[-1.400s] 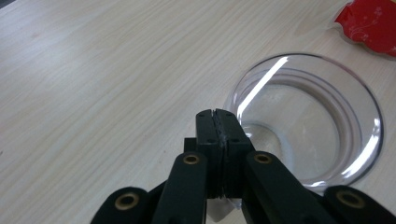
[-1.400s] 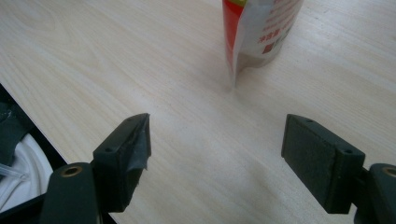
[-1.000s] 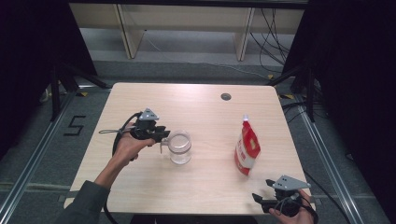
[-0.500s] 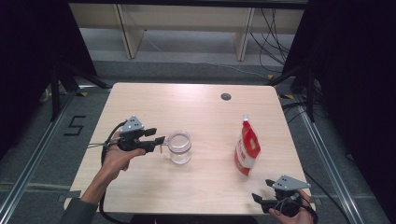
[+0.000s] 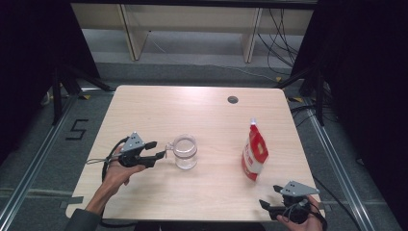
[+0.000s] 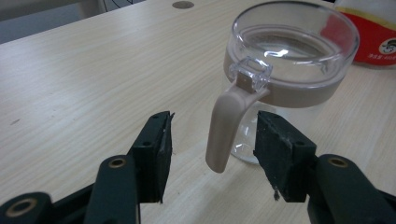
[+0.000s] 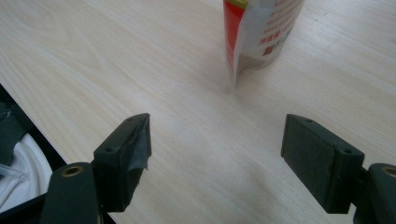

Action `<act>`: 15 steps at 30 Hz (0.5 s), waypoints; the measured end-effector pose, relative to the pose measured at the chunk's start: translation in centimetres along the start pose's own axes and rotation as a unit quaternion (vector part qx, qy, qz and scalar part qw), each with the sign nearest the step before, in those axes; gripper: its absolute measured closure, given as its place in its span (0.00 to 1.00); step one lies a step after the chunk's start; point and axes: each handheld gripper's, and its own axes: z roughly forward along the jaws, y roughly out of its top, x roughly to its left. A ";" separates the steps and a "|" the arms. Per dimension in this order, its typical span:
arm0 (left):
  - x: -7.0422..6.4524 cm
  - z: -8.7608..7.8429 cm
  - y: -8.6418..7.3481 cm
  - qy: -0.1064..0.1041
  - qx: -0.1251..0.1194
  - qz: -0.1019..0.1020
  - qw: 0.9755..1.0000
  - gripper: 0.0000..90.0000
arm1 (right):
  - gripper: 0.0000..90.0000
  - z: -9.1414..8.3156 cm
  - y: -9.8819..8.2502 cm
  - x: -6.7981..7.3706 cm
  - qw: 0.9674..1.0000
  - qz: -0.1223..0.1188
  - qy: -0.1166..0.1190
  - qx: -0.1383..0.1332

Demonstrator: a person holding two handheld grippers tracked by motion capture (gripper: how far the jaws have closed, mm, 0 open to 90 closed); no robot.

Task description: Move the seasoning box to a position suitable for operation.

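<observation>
On the light wooden tabletop a clear glass mug stands upright a little left of centre, with a beige band under its rim and a beige handle that points toward the person's left hand. The left tool lies low over the tabletop just beside the mug, aimed level at it. In the left gripper view its black jaws stand apart on either side of the handle, which hangs between them; neither pad presses on it, and a gap shows on both sides. These jaws have just been opening, with the handle between them. The grey three-cornered plate and the cable sit on top of this tool, and the left hand grips it from behind. A red and white stand-up pouch with a spout on top stands upright well to the right of the mug. The right tool rests at the near right edge of the tabletop, near the pouch, its jaws wide apart and holding nothing, with bare wood between them.
</observation>
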 end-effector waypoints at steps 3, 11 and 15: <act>-0.3 0.7 -0.1 -0.003 0.004 0.001 1.000 0.52 | 0.28 0.0 0.0 0.0 1.000 -0.002 0.001 -0.001; -0.1 1.8 -0.3 -0.007 0.008 0.005 1.000 0.58 | 0.28 0.1 0.0 0.3 1.000 0.011 0.008 0.006; 0.0 2.4 -0.5 -0.011 0.012 0.012 1.000 0.63 | 0.28 0.1 0.0 0.2 1.000 0.006 0.005 0.004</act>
